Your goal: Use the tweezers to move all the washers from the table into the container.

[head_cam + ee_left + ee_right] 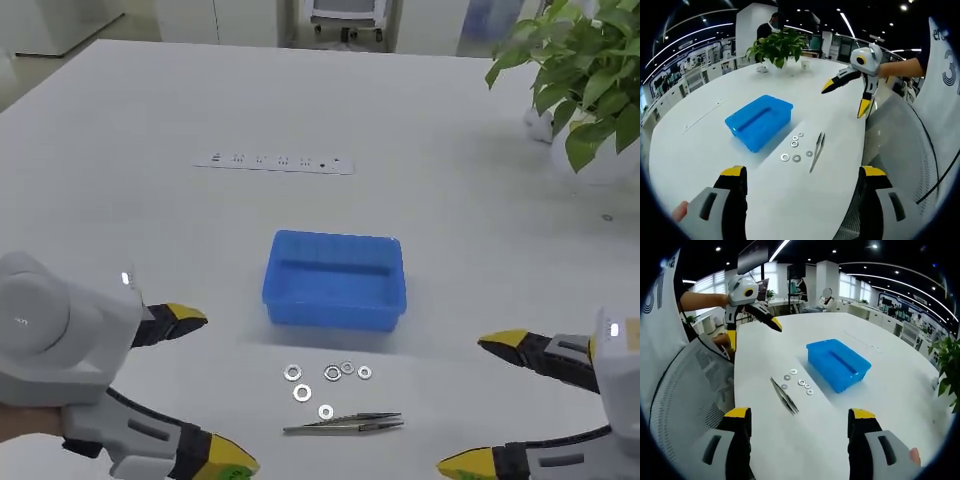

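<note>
On the white table (130, 220): six washers (332, 373) lie in a loose cluster on the bare surface, all outside the container and just in front of its near wall.
Tweezers (345, 424): flat on the tabletop just beside the washers, on the person's side of them, lying roughly parallel to the table's near edge; nothing touches them.
Container (335, 312): a blue rectangular tub, upright and open-topped, near the middle of the table, just beyond the washers.
Left gripper (230, 392): held over the near left part of the table, well apart from the tweezers; its yellow-tipped jaws are spread wide with nothing between them, as its own view also shows.
Right gripper (461, 403): held at the near right, about level with the washers and tweezers but clear of both; its jaws are likewise spread wide and grip nothing.
Between the grippers: the washers and tweezers sit in the gap, with the container straight ahead of them.
Power strip (275, 162): white, lying flat farther up the table, beyond the container.
Plant (590, 70): green leaves over a pale pot at the table's far right corner.
Background: a person (771, 27) stands behind the plant in the left gripper view, in an open-plan office under ceiling lights.
</note>
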